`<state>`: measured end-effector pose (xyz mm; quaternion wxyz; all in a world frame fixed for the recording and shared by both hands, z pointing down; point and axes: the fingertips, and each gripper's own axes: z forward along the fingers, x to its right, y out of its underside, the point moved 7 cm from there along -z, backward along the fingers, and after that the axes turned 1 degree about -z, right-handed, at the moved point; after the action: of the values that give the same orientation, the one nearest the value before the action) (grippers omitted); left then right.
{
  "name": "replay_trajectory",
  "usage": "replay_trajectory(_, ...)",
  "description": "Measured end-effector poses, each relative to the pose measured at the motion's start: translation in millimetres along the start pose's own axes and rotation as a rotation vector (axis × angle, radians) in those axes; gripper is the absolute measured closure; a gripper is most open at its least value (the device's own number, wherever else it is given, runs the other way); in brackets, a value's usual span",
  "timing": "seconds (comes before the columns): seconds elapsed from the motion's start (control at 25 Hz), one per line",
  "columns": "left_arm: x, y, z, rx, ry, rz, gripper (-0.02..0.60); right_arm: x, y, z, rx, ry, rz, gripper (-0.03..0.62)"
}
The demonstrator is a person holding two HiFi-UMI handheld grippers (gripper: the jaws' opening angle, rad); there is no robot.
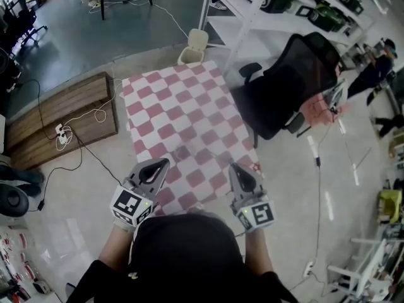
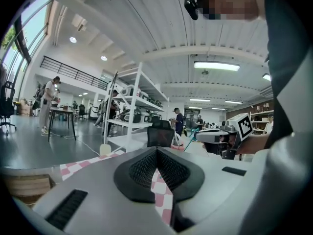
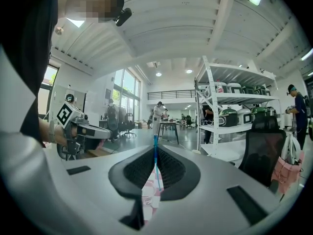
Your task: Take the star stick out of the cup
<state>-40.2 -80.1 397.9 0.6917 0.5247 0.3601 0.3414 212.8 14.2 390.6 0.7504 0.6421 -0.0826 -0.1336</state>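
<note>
Pinching the thin blue star stick [image 3: 155,156] in the right hand-held gripper [image 1: 233,166]. Jaws pressed tight on it, with the stick standing up between the pads. Held above the near right part of the red-and-white checked cloth [image 1: 183,106] on the counter.

Squeezing the left hand-held gripper [image 1: 165,161] shut, tips together and nothing between them, above the near left part of the cloth. Both pointing toward the far end of the cloth.

Past the far end of the cloth, a small cream bin [image 1: 195,45] on the floor. Right of the cloth, a black office chair [image 1: 293,84] and a white shelf rack [image 1: 249,14]. Left of the cloth, low wooden boards [image 1: 60,115] with a white cord [image 1: 85,115] lying across them.
</note>
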Motion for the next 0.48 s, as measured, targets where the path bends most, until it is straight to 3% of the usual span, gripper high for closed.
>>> replay_trajectory(0.48,0.0,-2.3,-2.9,0.009,0.001,0.01,0.541,-1.4,-3.8,9.7,-0.004,-0.005,-0.002,0.566)
